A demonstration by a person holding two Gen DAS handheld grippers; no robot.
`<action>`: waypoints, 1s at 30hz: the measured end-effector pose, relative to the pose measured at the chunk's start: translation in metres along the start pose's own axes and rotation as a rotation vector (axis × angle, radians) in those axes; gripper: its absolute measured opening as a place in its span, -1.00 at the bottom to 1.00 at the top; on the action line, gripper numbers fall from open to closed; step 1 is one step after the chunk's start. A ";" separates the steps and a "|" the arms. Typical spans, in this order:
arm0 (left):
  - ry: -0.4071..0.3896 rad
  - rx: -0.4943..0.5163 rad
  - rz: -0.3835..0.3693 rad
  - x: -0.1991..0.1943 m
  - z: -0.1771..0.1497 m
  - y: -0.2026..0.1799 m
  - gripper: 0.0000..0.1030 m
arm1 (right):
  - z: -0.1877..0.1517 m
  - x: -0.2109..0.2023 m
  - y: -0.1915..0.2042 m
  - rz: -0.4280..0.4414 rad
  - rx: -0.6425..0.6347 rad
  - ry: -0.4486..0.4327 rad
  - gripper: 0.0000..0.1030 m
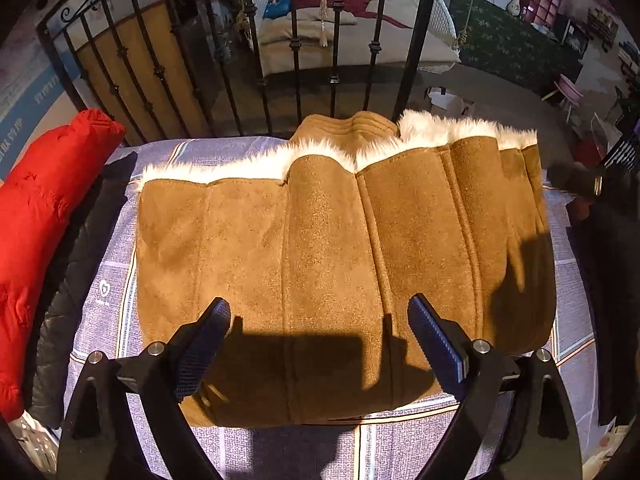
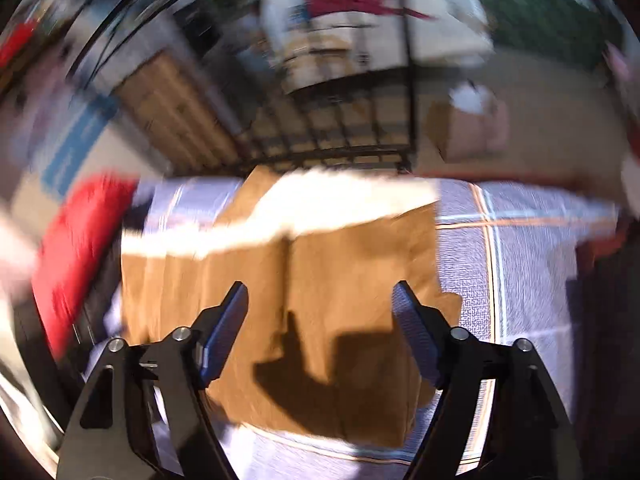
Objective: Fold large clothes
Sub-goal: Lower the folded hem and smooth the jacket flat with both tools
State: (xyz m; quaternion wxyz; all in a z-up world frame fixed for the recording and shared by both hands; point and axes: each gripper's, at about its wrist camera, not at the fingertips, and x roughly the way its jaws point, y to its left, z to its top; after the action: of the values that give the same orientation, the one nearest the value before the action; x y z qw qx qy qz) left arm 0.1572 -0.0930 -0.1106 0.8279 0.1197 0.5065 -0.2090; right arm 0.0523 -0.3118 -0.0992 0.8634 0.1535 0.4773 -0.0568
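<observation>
While the folded coat (image 1: 340, 264) lies flat on the checked cloth (image 1: 572, 280) of the table, both the left hand-held gripper (image 1: 320, 312) and right hand-held gripper (image 2: 320, 300) hover above it, spread and holding nothing; a red jacket (image 1: 36, 220) lies beside it.

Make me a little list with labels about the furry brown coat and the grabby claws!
coat: brown suede coat with white fur trim, folded flat
resting on: checked purple bedsheet
left gripper: open, above the coat's near edge, holding nothing
right gripper: open, holding nothing; view blurred
beside coat: red puffer jacket, left
behind: black iron railing
</observation>
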 end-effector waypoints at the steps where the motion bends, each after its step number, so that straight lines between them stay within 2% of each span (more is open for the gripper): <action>1: -0.005 -0.009 -0.004 -0.002 -0.004 0.002 0.71 | -0.013 0.004 0.017 0.000 -0.084 0.015 0.46; 4: 0.030 -0.003 0.012 0.007 -0.019 -0.001 0.71 | -0.048 0.027 0.049 -0.040 -0.231 0.082 0.46; 7: 0.095 0.012 0.039 0.027 -0.023 -0.003 0.71 | -0.056 0.058 0.041 -0.104 -0.180 0.156 0.46; 9: 0.101 0.022 0.064 0.041 -0.018 -0.002 0.71 | -0.048 0.070 0.036 -0.098 -0.153 0.171 0.51; 11: 0.099 0.020 0.087 0.051 -0.006 0.004 0.79 | -0.036 0.081 0.036 -0.129 -0.175 0.183 0.64; 12: 0.099 0.007 0.090 0.056 0.001 0.007 0.85 | -0.029 0.088 0.036 -0.149 -0.187 0.189 0.76; 14: 0.129 -0.036 0.077 0.070 0.017 0.016 0.90 | -0.017 0.108 0.032 -0.163 -0.189 0.252 0.90; 16: 0.200 -0.072 0.063 0.093 0.031 0.021 0.91 | -0.007 0.128 0.024 -0.145 -0.160 0.327 0.91; 19: 0.237 -0.032 0.094 0.117 0.043 0.016 0.92 | 0.010 0.148 0.023 -0.154 -0.164 0.383 0.92; 22: 0.285 -0.041 0.110 0.134 0.051 0.015 0.93 | 0.016 0.164 0.021 -0.160 -0.166 0.434 0.92; 27: 0.360 -0.051 0.110 0.153 0.061 0.018 0.93 | 0.025 0.182 0.018 -0.173 -0.154 0.478 0.92; 30: 0.367 -0.043 0.099 0.157 0.061 0.019 0.93 | 0.028 0.189 0.018 -0.178 -0.150 0.486 0.92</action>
State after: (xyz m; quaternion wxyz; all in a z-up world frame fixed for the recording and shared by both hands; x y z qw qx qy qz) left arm 0.2773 -0.1368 -0.2223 0.7331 0.1632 0.6469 -0.1317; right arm 0.1812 -0.2945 -0.2403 0.7242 0.0559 0.6848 -0.0586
